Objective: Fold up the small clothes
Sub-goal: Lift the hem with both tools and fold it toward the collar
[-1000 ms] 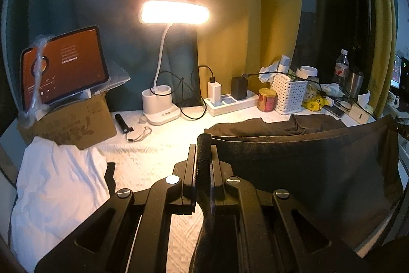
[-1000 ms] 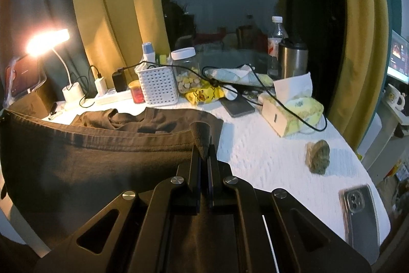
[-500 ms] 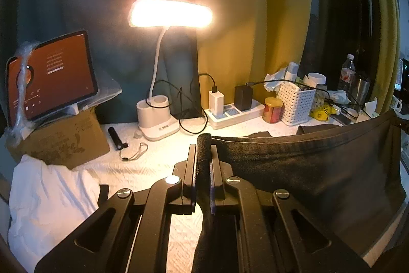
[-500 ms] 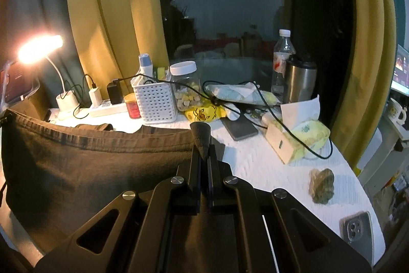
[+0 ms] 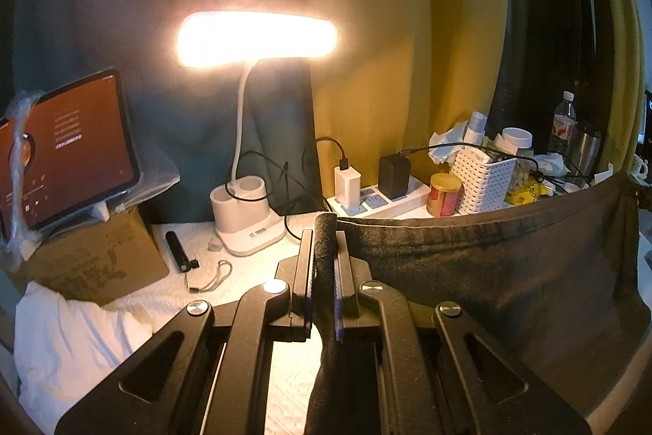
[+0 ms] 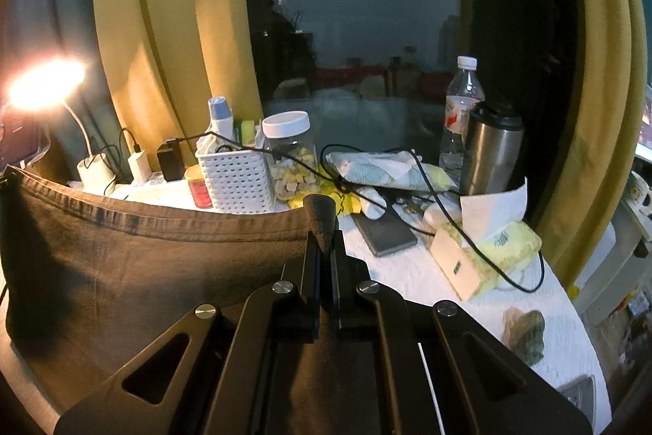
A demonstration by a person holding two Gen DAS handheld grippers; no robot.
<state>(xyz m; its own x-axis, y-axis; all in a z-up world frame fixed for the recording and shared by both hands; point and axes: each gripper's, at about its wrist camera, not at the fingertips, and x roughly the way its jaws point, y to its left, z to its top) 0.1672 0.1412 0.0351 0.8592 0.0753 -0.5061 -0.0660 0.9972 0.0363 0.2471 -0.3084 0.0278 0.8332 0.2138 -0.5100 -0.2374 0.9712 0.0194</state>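
Left gripper and right gripper, jaws clamped on the corners of a dark brown cotton garment stretched mid-frame above the surface, which could snag the white perforated plastic basket behind

The left gripper is matte black, with two flat, narrow fingers set on angled link arms that have long triangular cut-outs. Four round silver screws sit across its joints, and thin blue strips line the fingers' inner faces. The right gripper has the same black frame, the same cut-outs, four silver screws and blue-edged fingers.
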